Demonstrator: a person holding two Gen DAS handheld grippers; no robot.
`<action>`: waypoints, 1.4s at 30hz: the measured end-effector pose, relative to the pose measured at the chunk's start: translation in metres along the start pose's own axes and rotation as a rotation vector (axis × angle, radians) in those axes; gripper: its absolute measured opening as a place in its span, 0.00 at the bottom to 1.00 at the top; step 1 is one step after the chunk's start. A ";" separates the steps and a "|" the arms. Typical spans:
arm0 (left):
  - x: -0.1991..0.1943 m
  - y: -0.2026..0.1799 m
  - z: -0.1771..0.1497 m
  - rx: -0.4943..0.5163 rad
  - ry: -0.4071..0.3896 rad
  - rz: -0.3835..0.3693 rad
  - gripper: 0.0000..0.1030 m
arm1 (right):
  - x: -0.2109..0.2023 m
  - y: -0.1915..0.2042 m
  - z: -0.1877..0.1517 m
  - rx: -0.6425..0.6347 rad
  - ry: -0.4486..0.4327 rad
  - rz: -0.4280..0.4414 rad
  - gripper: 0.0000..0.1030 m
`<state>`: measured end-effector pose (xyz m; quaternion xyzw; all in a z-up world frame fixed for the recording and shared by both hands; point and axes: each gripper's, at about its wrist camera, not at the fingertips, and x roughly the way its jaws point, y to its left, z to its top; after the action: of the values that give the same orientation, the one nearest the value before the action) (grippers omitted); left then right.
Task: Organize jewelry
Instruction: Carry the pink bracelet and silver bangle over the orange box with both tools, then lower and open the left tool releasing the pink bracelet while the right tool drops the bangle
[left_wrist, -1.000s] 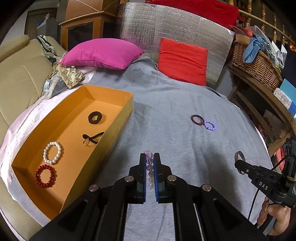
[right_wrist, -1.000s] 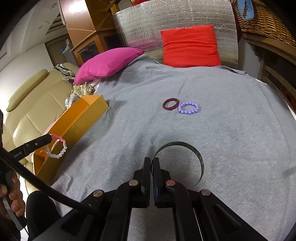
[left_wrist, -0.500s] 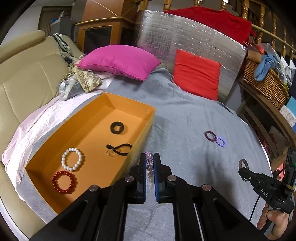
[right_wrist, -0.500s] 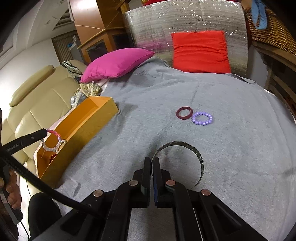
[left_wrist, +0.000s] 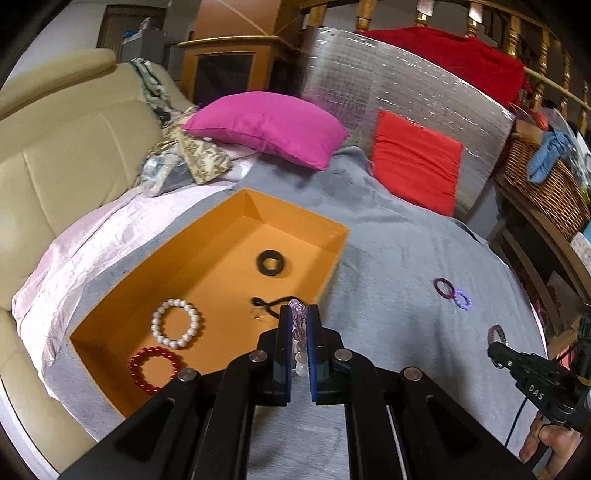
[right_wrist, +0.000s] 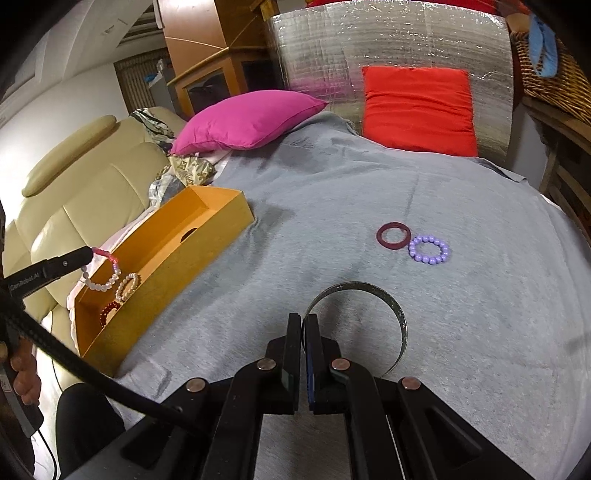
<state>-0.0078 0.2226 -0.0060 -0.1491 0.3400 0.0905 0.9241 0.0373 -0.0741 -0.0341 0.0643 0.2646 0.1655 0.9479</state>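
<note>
**Both claws loaded; three pieces on the grey cloth or in transit, four in the box**

Left claw: jaws narrow, clamped on a beaded bracelet of clear and pale violet beads. The bracelet hangs between the pads, over the near right edge of the orange box. In the right wrist view the same bracelet dangles from the claw tip above the box's near end.

Right claw: jaws pressed together on the thin edge of a dark metal bangle. The bangle arcs out to the right of the pads, above the grey cloth.

Box contents, as seen from the left wrist:
- white pearl bracelet, near the left wall;
- red bead bracelet, just in front of the pearl one;
- black ring, toward the far end;
- black cord with a small clear piece, just beyond the left claw.

On the grey cloth, well apart from the box: a dark red ring and a purple bead bracelet, lying flat and touching or nearly so.

Beyond them, a pink cushion and a red cushion lie at the far end of the cloth. A beige sofa stands beside the box.
</note>
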 end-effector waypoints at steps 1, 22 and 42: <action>0.001 0.004 0.001 -0.007 0.001 0.004 0.07 | 0.001 0.003 0.002 -0.007 0.000 0.002 0.02; 0.032 0.054 -0.009 -0.044 0.081 0.025 0.07 | 0.065 0.150 0.090 -0.233 -0.023 0.173 0.02; 0.062 0.100 0.010 -0.156 0.103 0.099 0.07 | 0.203 0.210 0.135 -0.311 0.225 0.161 0.02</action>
<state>0.0180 0.3238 -0.0605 -0.2084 0.3859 0.1543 0.8854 0.2124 0.1889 0.0278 -0.0809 0.3341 0.2855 0.8946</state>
